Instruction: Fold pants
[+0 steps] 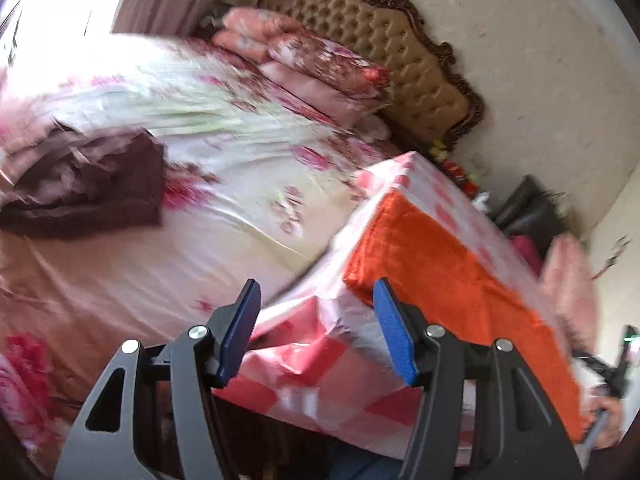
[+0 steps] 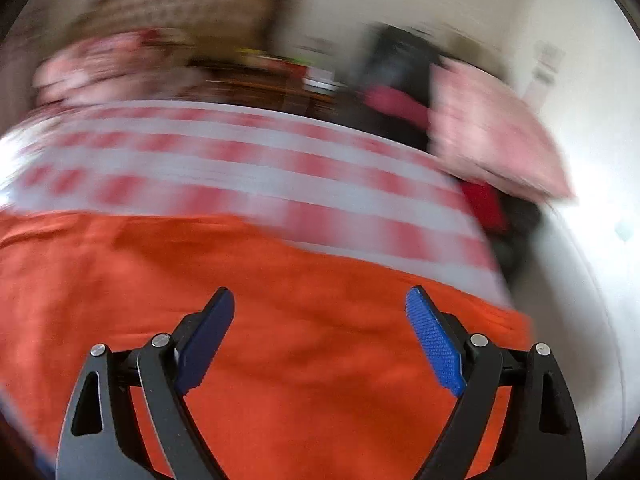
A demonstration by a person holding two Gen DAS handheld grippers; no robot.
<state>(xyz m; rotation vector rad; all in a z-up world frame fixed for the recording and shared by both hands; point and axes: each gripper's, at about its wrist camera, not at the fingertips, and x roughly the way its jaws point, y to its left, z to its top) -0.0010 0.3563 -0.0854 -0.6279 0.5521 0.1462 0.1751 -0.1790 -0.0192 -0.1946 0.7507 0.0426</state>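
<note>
Left wrist view: the left gripper (image 1: pixel 316 328) hangs with its jaws apart and empty, above the table's draped corner. Orange pants (image 1: pixel 460 280) lie flat on the table, over a red-and-white checked cloth (image 1: pixel 320 380), reaching the near edge. Behind is a bed (image 1: pixel 240 208) with a dark brown garment (image 1: pixel 100 192) on it and a tufted headboard (image 1: pixel 384 48). Right wrist view, heavily blurred: the right gripper (image 2: pixel 320 340) is spread wide, holding nothing, over the pants (image 2: pixel 280 320), which cover the table's near half; checked cloth (image 2: pixel 240 168) shows beyond.
</note>
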